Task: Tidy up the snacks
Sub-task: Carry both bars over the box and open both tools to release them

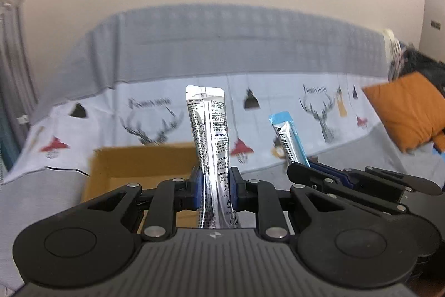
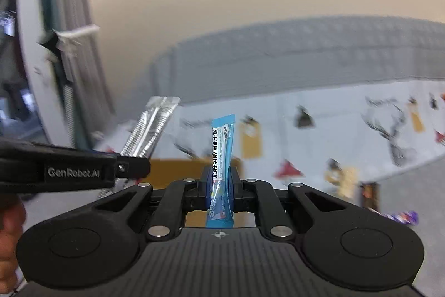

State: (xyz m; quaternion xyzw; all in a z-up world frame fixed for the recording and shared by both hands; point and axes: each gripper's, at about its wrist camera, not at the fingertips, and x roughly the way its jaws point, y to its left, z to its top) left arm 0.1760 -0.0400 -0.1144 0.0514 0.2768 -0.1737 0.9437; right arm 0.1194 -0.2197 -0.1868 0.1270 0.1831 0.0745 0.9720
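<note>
My left gripper [image 1: 214,189] is shut on a silver stick sachet [image 1: 209,135] that stands upright between its blue pads. My right gripper [image 2: 220,187] is shut on a blue stick sachet [image 2: 221,155], also upright. Each shows in the other's view: the right gripper [image 1: 299,167] with the blue sachet [image 1: 287,139] is at the right, the left gripper [image 2: 130,166] with the silver sachet [image 2: 151,127] at the left. An open cardboard box [image 1: 133,171] lies just beyond and below both grippers; it also shows in the right wrist view [image 2: 172,171].
A sofa with a grey back [image 1: 236,46] and a white deer-print cover [image 1: 319,107] fills the background. An orange cushion [image 1: 406,110] lies at the right. A purple snack packet [image 2: 403,216] lies on the seat at the right. Grey curtains [image 2: 69,32] hang at the left.
</note>
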